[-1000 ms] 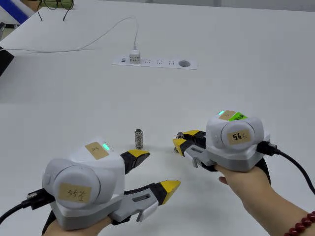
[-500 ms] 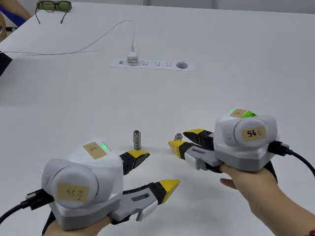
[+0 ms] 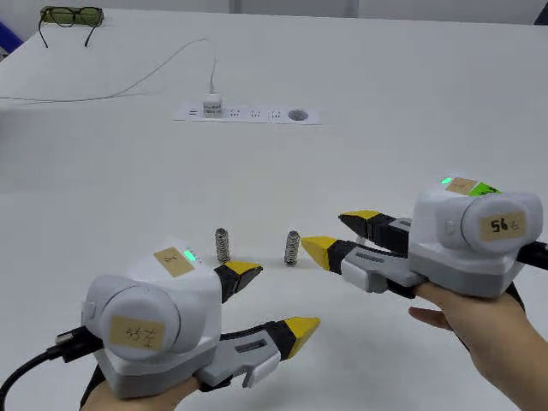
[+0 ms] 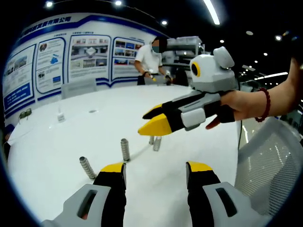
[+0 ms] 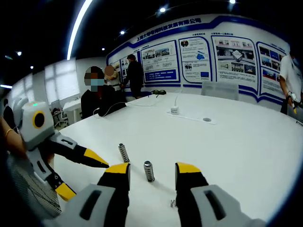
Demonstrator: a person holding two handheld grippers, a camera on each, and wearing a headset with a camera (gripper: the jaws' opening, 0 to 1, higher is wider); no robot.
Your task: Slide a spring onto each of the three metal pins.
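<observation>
Two coiled springs stand upright on the white table, one left of the other. My left gripper is open and empty, just in front of the left spring. My right gripper is open and empty too, its tips just right of the right spring. The right gripper view has both springs ahead of the right gripper, and a small metal piece lying between its jaws. In the left gripper view, three upright pieces stand beyond the left gripper.
A white power strip with a plugged-in charger and cable lies at the back of the table. Dark glasses rest at the far left corner. People stand beyond the table.
My right gripper was shut around the right spring; its jaws have spread and it has drawn back to the right, leaving that spring standing. The left gripper has stayed put.
</observation>
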